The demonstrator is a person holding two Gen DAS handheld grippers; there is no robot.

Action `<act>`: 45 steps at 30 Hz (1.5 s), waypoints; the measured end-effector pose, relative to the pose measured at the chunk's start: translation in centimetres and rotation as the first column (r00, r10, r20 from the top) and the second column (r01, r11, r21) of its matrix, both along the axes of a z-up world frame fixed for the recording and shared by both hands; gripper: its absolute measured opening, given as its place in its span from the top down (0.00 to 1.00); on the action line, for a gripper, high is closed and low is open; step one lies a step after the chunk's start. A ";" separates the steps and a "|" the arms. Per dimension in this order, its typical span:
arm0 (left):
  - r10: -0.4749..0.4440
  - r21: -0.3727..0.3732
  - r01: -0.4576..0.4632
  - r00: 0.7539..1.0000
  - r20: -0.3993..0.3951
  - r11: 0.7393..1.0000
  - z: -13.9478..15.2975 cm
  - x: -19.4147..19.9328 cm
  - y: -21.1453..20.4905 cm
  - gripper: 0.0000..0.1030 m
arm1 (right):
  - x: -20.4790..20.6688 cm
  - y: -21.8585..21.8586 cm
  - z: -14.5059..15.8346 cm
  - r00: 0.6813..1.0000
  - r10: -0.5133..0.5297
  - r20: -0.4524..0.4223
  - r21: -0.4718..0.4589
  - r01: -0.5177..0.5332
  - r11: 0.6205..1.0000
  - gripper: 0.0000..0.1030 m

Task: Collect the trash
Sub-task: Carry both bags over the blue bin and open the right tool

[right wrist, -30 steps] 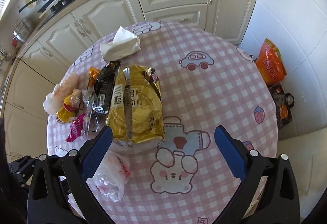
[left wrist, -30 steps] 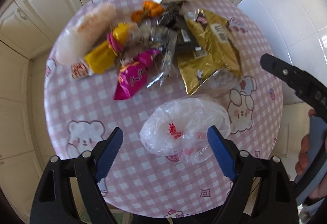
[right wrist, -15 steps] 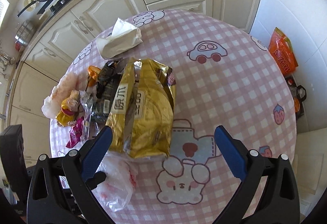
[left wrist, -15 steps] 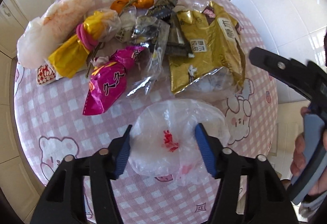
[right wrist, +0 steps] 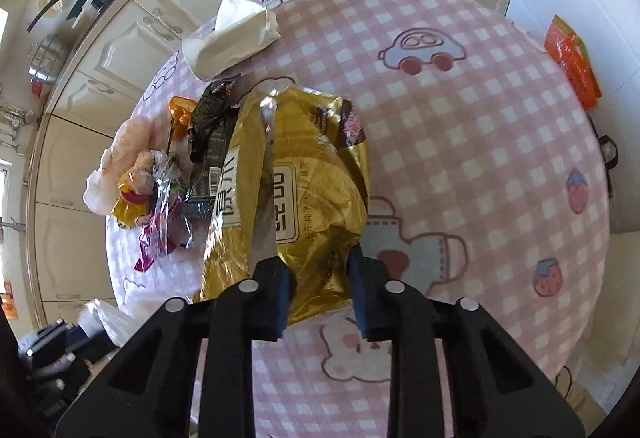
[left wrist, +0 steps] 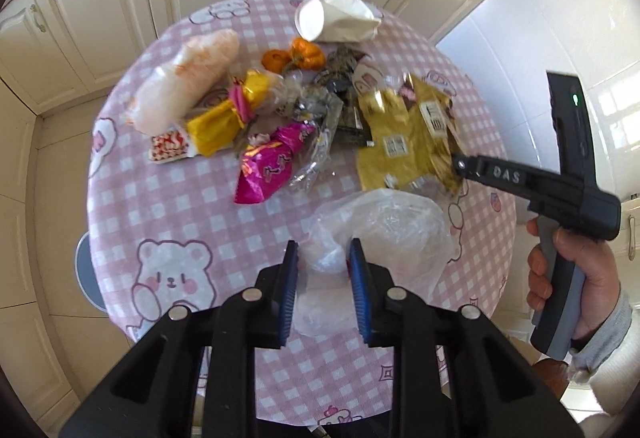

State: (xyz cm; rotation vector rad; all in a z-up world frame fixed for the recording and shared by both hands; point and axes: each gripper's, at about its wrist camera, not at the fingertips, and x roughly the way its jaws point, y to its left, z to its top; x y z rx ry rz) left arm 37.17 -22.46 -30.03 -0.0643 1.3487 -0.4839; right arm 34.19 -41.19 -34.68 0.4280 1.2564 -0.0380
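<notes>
The left gripper (left wrist: 322,270) is pinching the near edge of the clear plastic bag (left wrist: 384,234) between nearly closed fingers (left wrist: 289,278); the bag is spreading forward and to the right over the bench (left wrist: 168,206). The right gripper (right wrist: 320,290) is clamping the near end of the gold snack bag (right wrist: 304,190), whose long axis is running straight away from its fingers (right wrist: 358,290). The gold bag is lying just beyond the plastic bag's far rim, likely bound for its mouth.
</notes>
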 end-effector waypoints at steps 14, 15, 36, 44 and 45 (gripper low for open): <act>0.202 -0.141 -0.181 0.968 0.151 0.973 6.3 -0.6 11.2 0.77 | -2.2 8.5 11.5 0.957 0.186 0.224 -0.151 -0.154 0.976 0.88; 0.218 -0.143 -0.197 0.964 0.155 0.970 6.4 -0.9 12.3 0.77 | -1.8 10.1 11.8 0.951 0.207 0.230 -0.150 -0.175 0.973 0.88; 0.665 0.149 -0.659 0.747 0.006 0.738 -12.3 -5.0 51.0 0.77 | 7.3 51.4 -14.6 0.844 0.523 -0.122 -0.070 -0.533 0.843 0.88; 0.712 0.186 -0.692 0.698 -0.076 0.697 -19.6 -4.7 55.8 0.77 | 9.9 57.3 -23.8 0.811 0.539 -0.228 -0.080 -0.568 0.819 0.74; 0.717 0.189 -0.695 0.691 -0.089 0.693 -20.3 -4.6 56.2 0.77 | 10.1 57.6 -24.2 0.808 0.543 -0.229 -0.085 -0.572 0.816 0.72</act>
